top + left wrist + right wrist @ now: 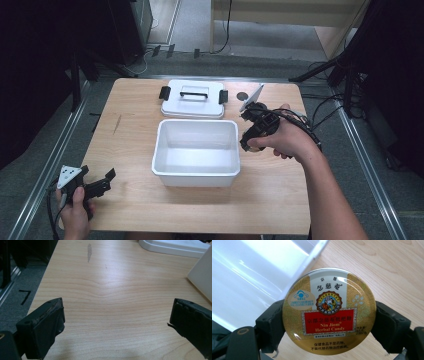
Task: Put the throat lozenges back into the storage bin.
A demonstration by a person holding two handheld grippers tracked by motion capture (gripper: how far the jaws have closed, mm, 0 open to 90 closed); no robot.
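Tin: round gold metal candy tin [329,311] with red label, pinched by its rim between the two black jaws of the right gripper [329,322], lid facing the camera.
Place: off the light wooden table [135,130], just beside the right wall of the open white rectangular plastic box [196,172], at mid-table.
Done: tin picked up and gripped.
Left: apparently carrying over the rim and setting down inside; box interior bare so far.
Lid: white plastic lid with black handle and clips [193,98], lying flat just beyond the box, not yet fitted.
Left gripper [97,184]: near left corner, jaws spread wide, holding nothing.
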